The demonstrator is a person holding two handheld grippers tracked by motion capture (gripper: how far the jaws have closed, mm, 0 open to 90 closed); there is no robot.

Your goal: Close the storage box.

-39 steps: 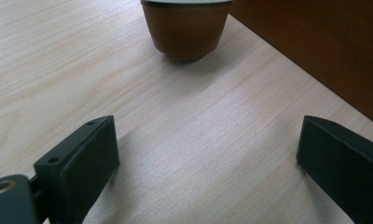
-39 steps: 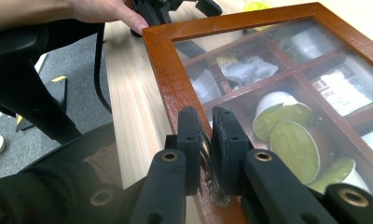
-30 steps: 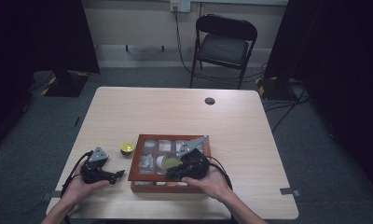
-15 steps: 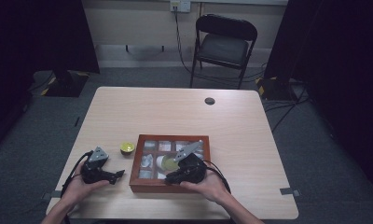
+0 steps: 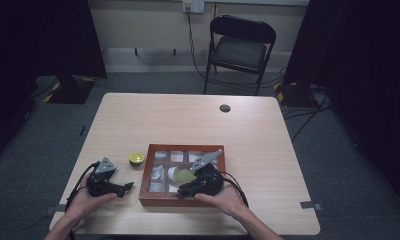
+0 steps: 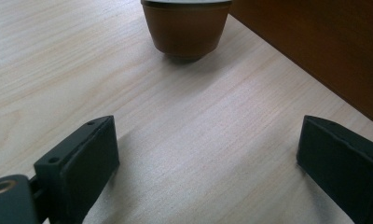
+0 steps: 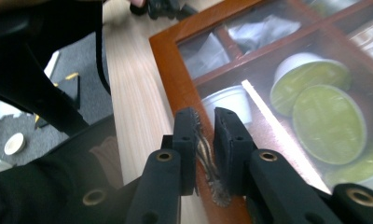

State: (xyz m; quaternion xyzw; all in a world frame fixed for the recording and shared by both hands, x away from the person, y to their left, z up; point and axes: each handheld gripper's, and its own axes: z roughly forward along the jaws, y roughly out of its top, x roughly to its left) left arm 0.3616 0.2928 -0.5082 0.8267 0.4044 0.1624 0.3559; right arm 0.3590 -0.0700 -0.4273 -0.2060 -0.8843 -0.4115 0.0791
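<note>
A brown wooden box [image 5: 146,175] with a glass lid stands at the table's near middle. Through the glass I see green-lidded pods [image 7: 327,123], a white pod [image 7: 226,100] and crumpled wrappers. My right gripper [image 7: 205,121] is at the box's front edge, shut on a small metal clasp [image 7: 207,151] of the lid. In the high view the right gripper [image 5: 184,190] lies over the box's front half. My left gripper [image 6: 208,154] rests open on the table to the left of the box, with nothing between its fingers. It faces a brown pod [image 6: 187,25] with a yellow top [image 5: 136,158].
A small black round disc [image 5: 225,108] sits at the table's far side. A black folding chair [image 5: 240,50] stands behind the table, with cables on the floor. The box's dark side wall [image 6: 324,46] runs along the right of the left gripper view.
My right gripper has shifted slightly left and toward the box's front edge. The left gripper and the loose pod have not moved.
</note>
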